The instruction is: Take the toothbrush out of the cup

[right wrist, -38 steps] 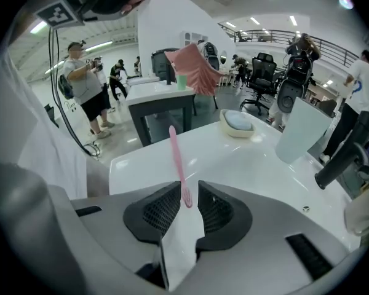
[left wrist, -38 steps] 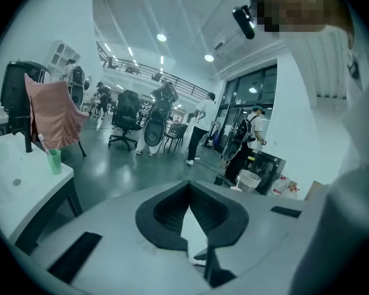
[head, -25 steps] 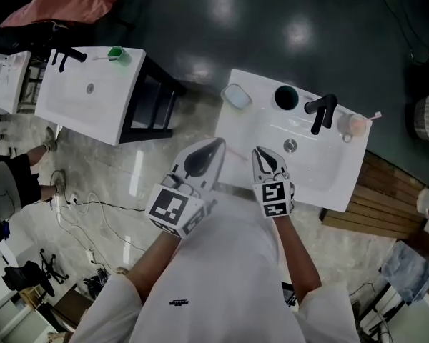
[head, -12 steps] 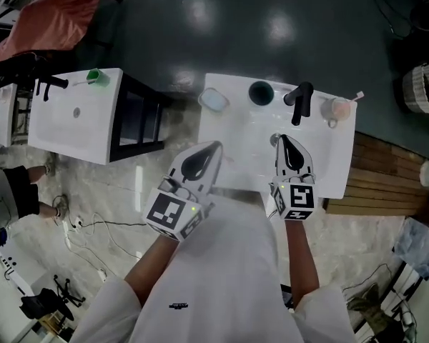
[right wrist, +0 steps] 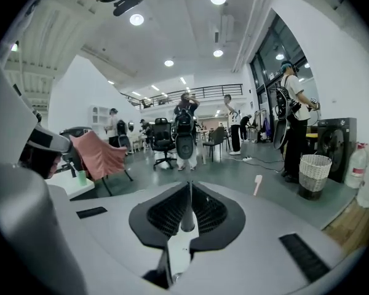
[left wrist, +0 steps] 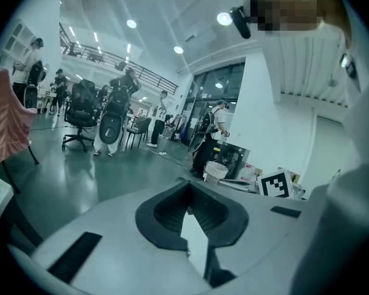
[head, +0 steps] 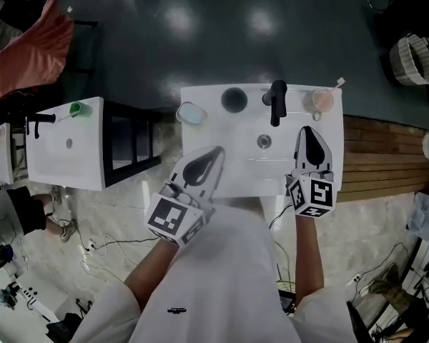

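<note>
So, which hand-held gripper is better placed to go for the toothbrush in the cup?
Right. The right hand-held gripper points toward the cup holding the toothbrush at the back right corner of the sink. The left hand-held gripper hovers near the opposite side, farther off.

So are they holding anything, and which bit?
Nothing is held. The left hand-held gripper and right hand-held gripper are shut and empty; the toothbrush is in the cup.

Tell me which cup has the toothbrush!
Find the white sink in front of the person. At its back edge, right of the black faucet, stands a pinkish cup. Unlike the dark cup left of the faucet, a toothbrush pokes out.
</note>
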